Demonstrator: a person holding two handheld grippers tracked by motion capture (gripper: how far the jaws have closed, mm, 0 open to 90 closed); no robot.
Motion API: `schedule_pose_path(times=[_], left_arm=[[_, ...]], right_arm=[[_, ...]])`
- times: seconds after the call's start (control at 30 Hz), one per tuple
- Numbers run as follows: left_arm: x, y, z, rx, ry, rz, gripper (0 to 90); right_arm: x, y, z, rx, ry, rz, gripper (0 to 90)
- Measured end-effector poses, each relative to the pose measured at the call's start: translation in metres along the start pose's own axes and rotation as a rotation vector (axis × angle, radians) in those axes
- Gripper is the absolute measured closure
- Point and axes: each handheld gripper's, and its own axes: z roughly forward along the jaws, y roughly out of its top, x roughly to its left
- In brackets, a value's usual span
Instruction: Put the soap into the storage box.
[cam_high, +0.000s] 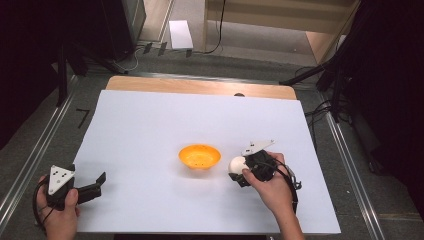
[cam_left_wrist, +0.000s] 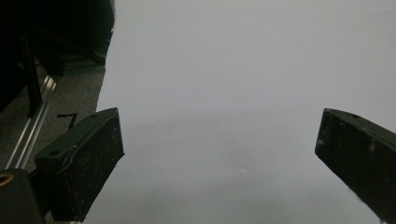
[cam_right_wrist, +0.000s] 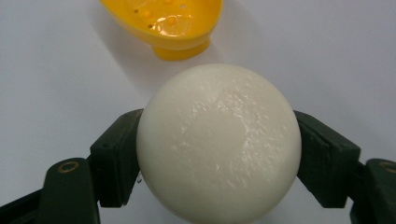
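White ball (cam_right_wrist: 218, 142), glossy, faintly pitted, possibly plastic, clamped in right claw (cam_right_wrist: 218, 161).

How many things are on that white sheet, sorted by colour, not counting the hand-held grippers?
Orange: 1, the bowl
White: 1, the ball, clamped in the right gripper
Total: 2
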Motion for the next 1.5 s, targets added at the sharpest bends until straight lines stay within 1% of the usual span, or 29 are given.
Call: schedule_pose_path(times=[0.03,0.07,0.1,0.13,0.17,0.23,0.3,0.37,0.4,0.43,0.63,0.73,0.77,0.9,0.93,1.27,1.33,1.4,1.5], left_arm=[[0.0,0.0,0.0,-0.001,0.0,-0.002,1.2],[0.0,0.0,0.0,0.0,-0.002,-0.002,1.2],[0.0,0.0,0.0,-0.001,-0.001,-0.004,1.2],[0.0,0.0,0.0,-0.002,-0.002,-0.006,1.2],[0.0,0.0,0.0,-0.001,-0.001,-0.005,1.2],[0.0,0.0,0.0,0.0,-0.003,-0.002,1.2],[0.0,0.0,0.0,0.002,-0.002,0.0,1.2],[0.0,0.0,0.0,0.001,-0.002,0.0,1.2],[0.0,0.0,0.0,0.001,-0.002,0.0,1.2],[0.0,0.0,0.0,0.0,-0.003,0.0,1.3],[0.0,0.0,0.0,-0.001,-0.004,0.0,1.2],[0.0,0.0,0.0,0.0,-0.005,0.001,1.3],[0.0,0.0,0.0,-0.001,-0.004,0.001,1.3],[0.0,0.0,0.0,0.0,-0.006,0.003,1.2],[0.0,0.0,0.0,0.0,-0.007,0.003,1.3],[0.0,0.0,0.0,-0.002,-0.007,0.005,1.3],[0.0,0.0,0.0,-0.002,-0.007,0.005,1.3],[-0.001,0.0,0.0,-0.001,-0.006,0.006,1.3],[-0.001,0.0,0.0,0.0,-0.006,0.006,1.3]], right_arm=[[0.0,0.001,0.0,-0.003,-0.002,-0.01,25.2],[0.0,0.003,0.0,-0.002,-0.002,-0.005,25.3],[0.0,0.004,0.001,-0.005,0.001,-0.014,25.3],[0.001,0.005,0.0,-0.005,0.002,-0.009,25.3],[0.0,0.007,0.001,-0.011,0.007,-0.015,25.3],[0.001,0.008,0.001,-0.01,0.009,-0.007,25.3],[0.002,0.011,0.001,-0.007,0.013,-0.015,25.3],[0.003,0.012,0.002,-0.004,0.014,-0.012,25.3],[0.002,0.013,0.003,-0.008,0.012,-0.02,25.3],[0.003,0.015,0.003,-0.005,0.015,-0.014,25.3],[0.007,0.023,0.005,-0.004,0.023,-0.02,25.3],[0.008,0.025,0.006,-0.005,0.024,-0.024,25.3],[0.007,0.025,0.007,-0.008,0.023,-0.033,25.3],[0.01,0.029,0.008,0.0,0.029,-0.031,25.3],[0.01,0.031,0.008,-0.007,0.029,-0.035,25.3],[0.013,0.039,0.008,-0.008,0.032,-0.043,25.3],[0.013,0.04,0.009,-0.011,0.033,-0.051,25.3],[0.014,0.042,0.01,-0.009,0.034,-0.045,25.3],[0.015,0.044,0.011,-0.014,0.035,-0.051,25.3]])
